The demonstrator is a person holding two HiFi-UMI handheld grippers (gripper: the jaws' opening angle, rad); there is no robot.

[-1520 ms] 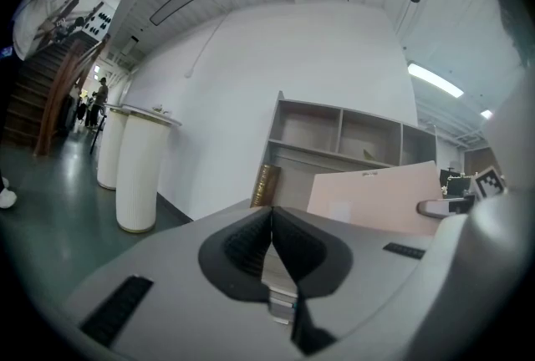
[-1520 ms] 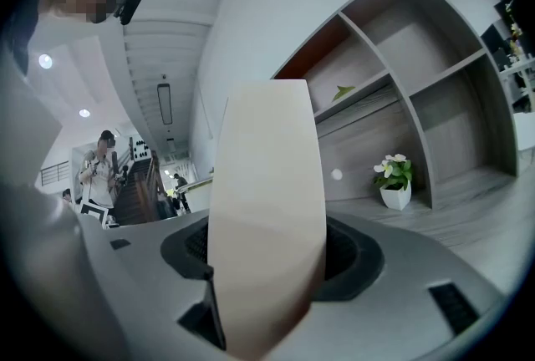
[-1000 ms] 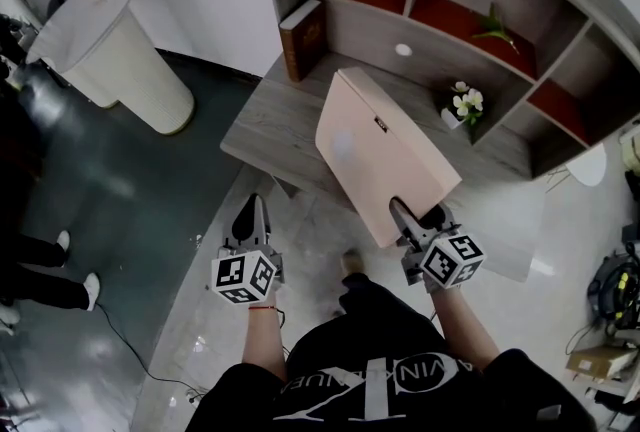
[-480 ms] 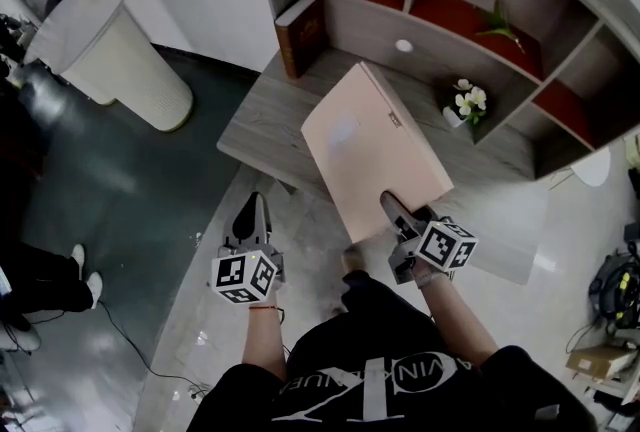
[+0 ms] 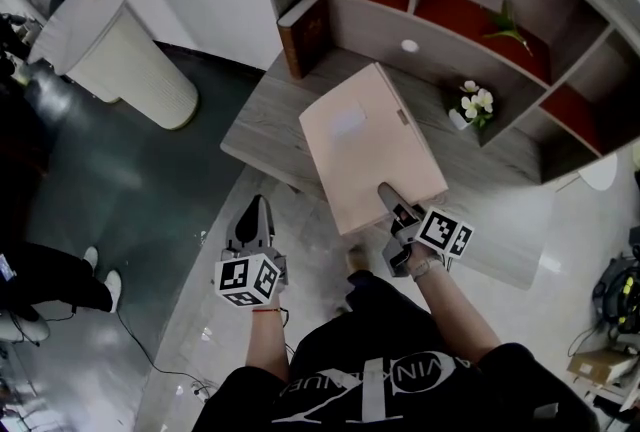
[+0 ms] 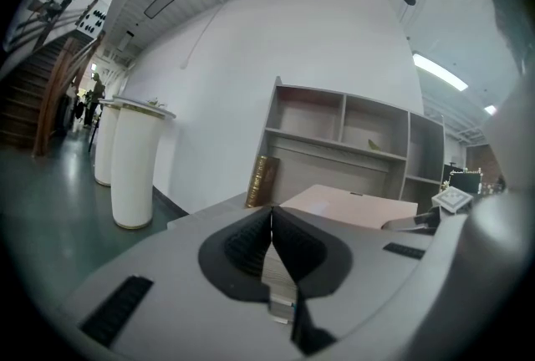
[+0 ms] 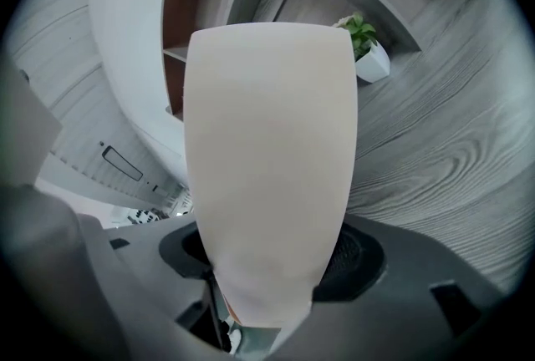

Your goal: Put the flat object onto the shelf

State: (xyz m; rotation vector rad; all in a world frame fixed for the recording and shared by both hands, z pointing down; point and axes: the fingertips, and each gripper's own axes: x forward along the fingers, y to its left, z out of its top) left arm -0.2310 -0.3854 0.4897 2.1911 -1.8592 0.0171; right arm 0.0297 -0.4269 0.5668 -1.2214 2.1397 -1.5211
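The flat object (image 5: 365,150) is a wide, thin, pale pink box. It is held almost level over the grey wooden lower surface (image 5: 265,125) of the shelf unit, its near edge past the front rim. Whether it touches the wood I cannot tell. My right gripper (image 5: 390,201) is shut on its near edge; in the right gripper view the flat object (image 7: 272,159) fills the space between the jaws of the right gripper (image 7: 266,301). My left gripper (image 5: 254,217) hangs low at the left, off the shelf. In its own view the left gripper (image 6: 272,227) is shut and empty.
A brown book (image 5: 303,35) leans at the surface's left end. A small pot of white flowers (image 5: 470,106) stands just right of the box. Red-lined compartments rise behind, one with a green sprig (image 5: 508,24). A white round stand (image 5: 115,50) is on the floor at left.
The box has tipped down from a steep tilt to nearly level and shifted left over the shelf surface. My right gripper moved left and forward with it. The left gripper has hardly moved.
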